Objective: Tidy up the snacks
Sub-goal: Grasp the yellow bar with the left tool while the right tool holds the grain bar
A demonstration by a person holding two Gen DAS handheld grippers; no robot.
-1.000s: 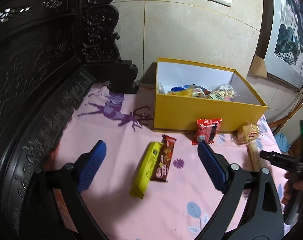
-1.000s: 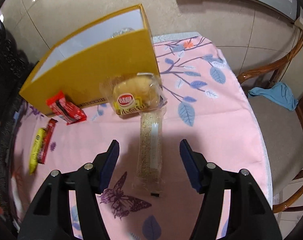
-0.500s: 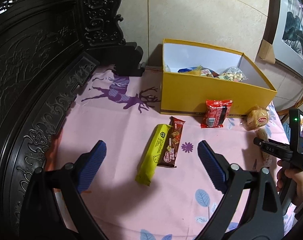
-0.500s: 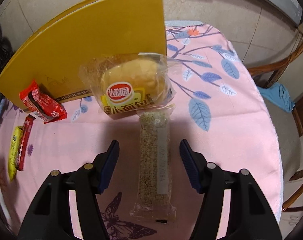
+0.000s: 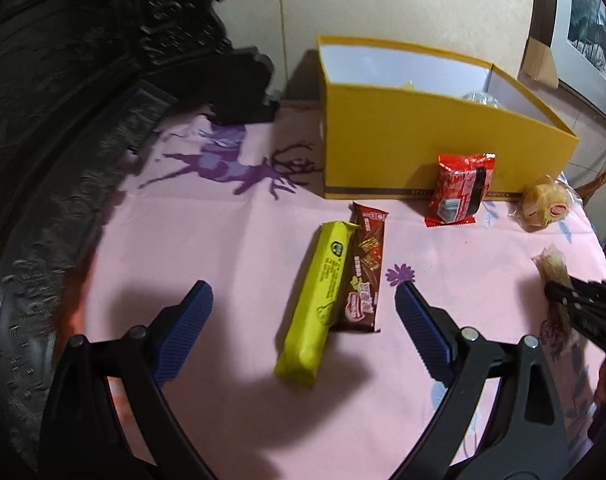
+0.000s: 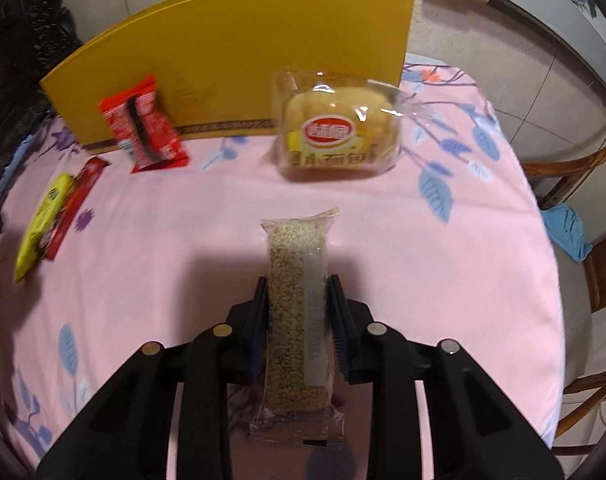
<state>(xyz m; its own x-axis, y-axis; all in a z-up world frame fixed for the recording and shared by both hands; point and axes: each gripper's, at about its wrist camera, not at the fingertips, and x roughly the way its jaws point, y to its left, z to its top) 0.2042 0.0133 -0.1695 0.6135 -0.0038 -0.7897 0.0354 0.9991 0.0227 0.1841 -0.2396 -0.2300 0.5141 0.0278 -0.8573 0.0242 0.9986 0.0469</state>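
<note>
Clear-wrapped sesame bar [image 6: 297, 312] lengthwise between right gripper [image 6: 299, 292] fingers (just closed, clamping); left gripper [image 5: 303, 300] wide.

From the left wrist view, the yellow box [image 5: 423, 136] hides nearly all of its contents behind its front wall; only two pale bits peek over the rim, too little to name. The sesame bar [image 5: 553, 270] at the right edge is mostly covered by the right tongs [image 5: 559, 300], themselves cut off by the frame. The carved dark furniture [image 5: 63, 120] at left is blurred.
</note>
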